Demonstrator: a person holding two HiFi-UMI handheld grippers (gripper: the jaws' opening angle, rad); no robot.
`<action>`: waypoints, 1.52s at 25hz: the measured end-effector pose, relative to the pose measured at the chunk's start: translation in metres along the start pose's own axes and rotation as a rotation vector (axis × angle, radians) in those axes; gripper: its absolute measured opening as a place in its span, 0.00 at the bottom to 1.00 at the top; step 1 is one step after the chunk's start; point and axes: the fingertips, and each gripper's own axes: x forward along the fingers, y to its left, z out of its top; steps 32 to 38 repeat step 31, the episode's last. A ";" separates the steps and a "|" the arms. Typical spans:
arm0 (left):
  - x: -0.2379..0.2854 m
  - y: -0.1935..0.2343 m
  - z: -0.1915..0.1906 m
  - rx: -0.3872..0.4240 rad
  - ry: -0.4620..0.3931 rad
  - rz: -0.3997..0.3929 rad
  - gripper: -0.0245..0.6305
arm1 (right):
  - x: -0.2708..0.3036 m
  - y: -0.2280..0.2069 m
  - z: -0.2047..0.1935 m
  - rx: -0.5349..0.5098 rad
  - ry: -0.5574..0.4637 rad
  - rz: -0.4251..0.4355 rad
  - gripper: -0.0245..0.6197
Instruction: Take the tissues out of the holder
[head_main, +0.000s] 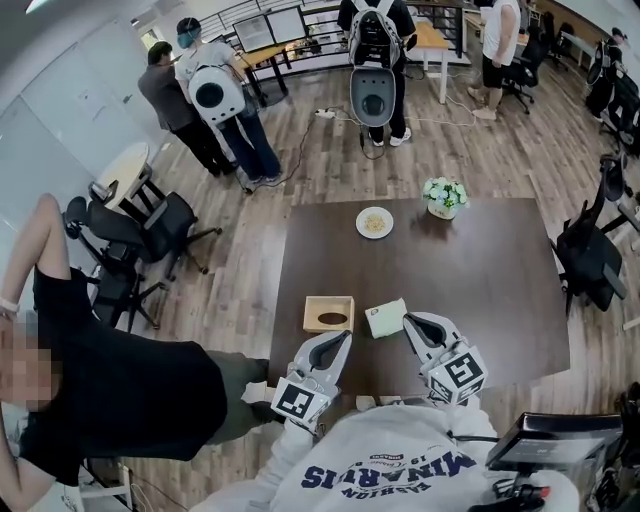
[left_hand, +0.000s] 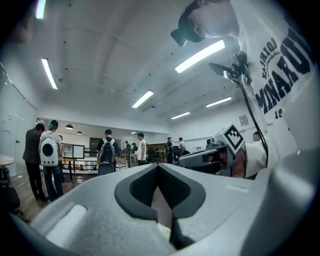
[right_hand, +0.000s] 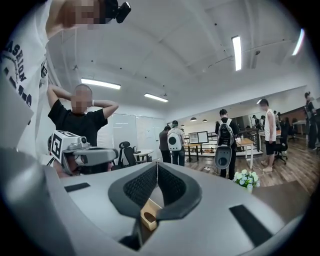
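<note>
On the table (head_main: 500, 300), the tissue pack (head_main: 386, 318) lies beside the holder (head_main: 315, 310).

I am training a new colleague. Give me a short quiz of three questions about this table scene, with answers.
1. True or false: the tissue pack lies inside the wooden holder.
2. In the head view, what stands right of the plate? A flowers, B cup, C laptop.
3. Fill in: the jaws of the left gripper and the right gripper are both ____.
Key: 1 false; 2 A; 3 shut.
</note>
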 end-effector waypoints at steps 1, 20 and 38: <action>-0.003 0.002 0.000 0.005 0.000 0.007 0.04 | 0.002 0.003 0.000 -0.004 -0.002 0.007 0.05; -0.020 0.018 -0.001 -0.017 -0.020 0.039 0.04 | 0.008 0.025 0.004 -0.080 -0.005 0.032 0.05; -0.032 0.014 -0.010 -0.020 0.001 0.050 0.04 | 0.004 0.040 0.006 -0.089 -0.025 0.044 0.05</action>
